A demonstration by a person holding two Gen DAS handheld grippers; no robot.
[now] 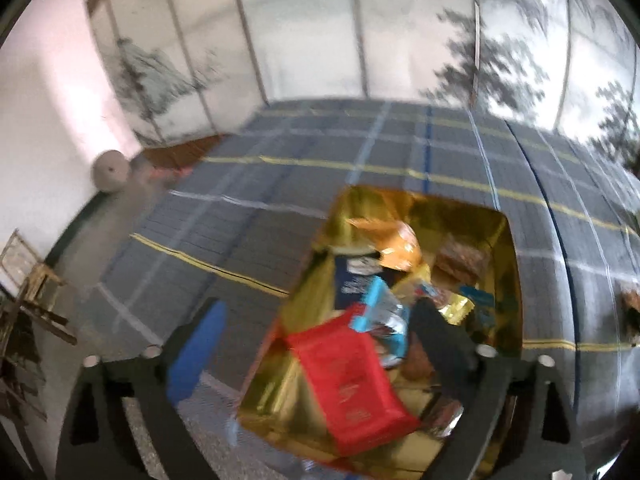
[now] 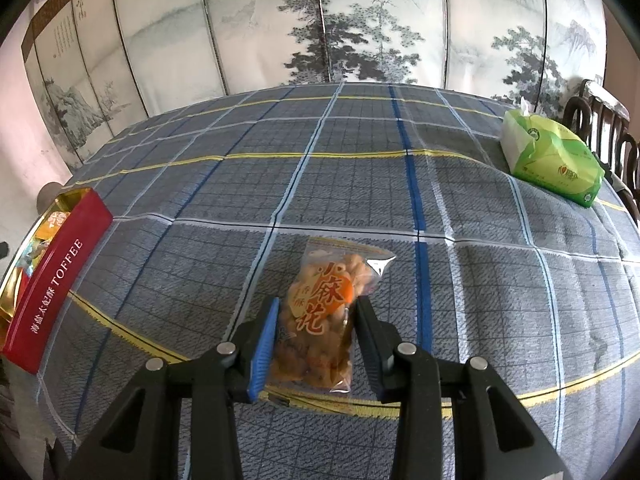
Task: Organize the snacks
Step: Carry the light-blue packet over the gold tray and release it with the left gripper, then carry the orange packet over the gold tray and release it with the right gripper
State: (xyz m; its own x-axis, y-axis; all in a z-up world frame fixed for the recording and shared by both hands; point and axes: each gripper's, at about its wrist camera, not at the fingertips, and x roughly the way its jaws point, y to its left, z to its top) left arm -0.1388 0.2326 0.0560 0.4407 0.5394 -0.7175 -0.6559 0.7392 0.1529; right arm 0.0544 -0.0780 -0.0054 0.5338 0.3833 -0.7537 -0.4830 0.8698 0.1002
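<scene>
The left gripper (image 1: 320, 320) hangs over a gold-lined tin (image 1: 508, 264) on the counter (image 1: 280, 168), which is covered in a grey-blue plaid cloth with yellow and white stripes. Its fingers (image 1: 198, 344) stand wide apart and press on nothing. A red packet (image 1: 352, 384) lies between them at the near end of the tin, touched by neither finger, though this view is blurred. Further in, the tin holds a light-blue packet (image 1: 380, 312), an orange wrapper (image 1: 400, 248) and several more snacks piled together, too smeared to tell apart. The right wrist view shows the same tin at the left edge of the counter, its red outer wall (image 2: 56, 276) printed with the word TOFFEE. The right gripper (image 2: 316, 320) is closed on a clear bag of fried dough twists (image 2: 320, 312) with orange Chinese lettering. The blue-padded finger presses one long side and the black finger the other, and the bag's far end rests flat on the cloth. The bag is near the middle of the counter, well apart from the tin. A green tissue pack (image 2: 556, 160) sits at the far right corner. A folding screen (image 2: 360, 24) painted with pines and hills stands behind the counter.
</scene>
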